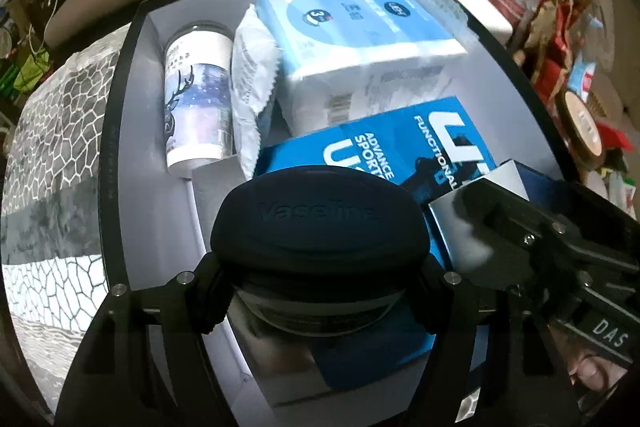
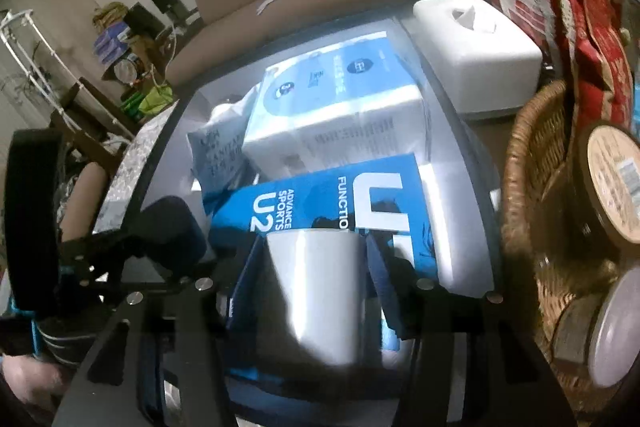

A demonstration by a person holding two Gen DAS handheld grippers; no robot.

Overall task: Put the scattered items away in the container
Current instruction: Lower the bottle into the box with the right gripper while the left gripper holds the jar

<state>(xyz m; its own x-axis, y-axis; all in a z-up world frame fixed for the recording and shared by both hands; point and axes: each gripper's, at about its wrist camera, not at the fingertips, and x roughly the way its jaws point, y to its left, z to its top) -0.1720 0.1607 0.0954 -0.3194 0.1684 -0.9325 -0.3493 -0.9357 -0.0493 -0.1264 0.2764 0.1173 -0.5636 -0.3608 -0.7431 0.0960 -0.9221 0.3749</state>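
Vaseline jar [image 1: 316, 227] sat clamped between the pads of the left gripper [image 1: 320, 291], dark domed lid up, brand name moulded into it, a pale label band just showing below the lid; it hung over the near end of the container [image 1: 120, 131], above the grey floor and the corner of the blue box [image 1: 384, 155]. Right gripper [image 2: 316, 291] held a silvery-white box [image 2: 320, 291] with dark blue sides, jaws closed on its flanks, also over the near end, just beside the jar. Judged the main risk as crowding: both loads were coming into the same small free patch, and the two grippers stood close enough to knock together or pin one item under the other. Blue box lay tilted, propped on the tissue pack [image 1: 360, 27], so anything set on its slope would likely slide or tip. Jar's smooth rounded lid and curved wall gave the pads little purchase; a bump might twist it loose. Farther in, the deer-print canister [image 1: 198, 99] and the white pouch [image 1: 252, 83] lay along the left wall, leaving little floor. Wicker basket [image 2: 532, 163] and white tissue dispenser [image 2: 476, 55] stood outside, to the right.
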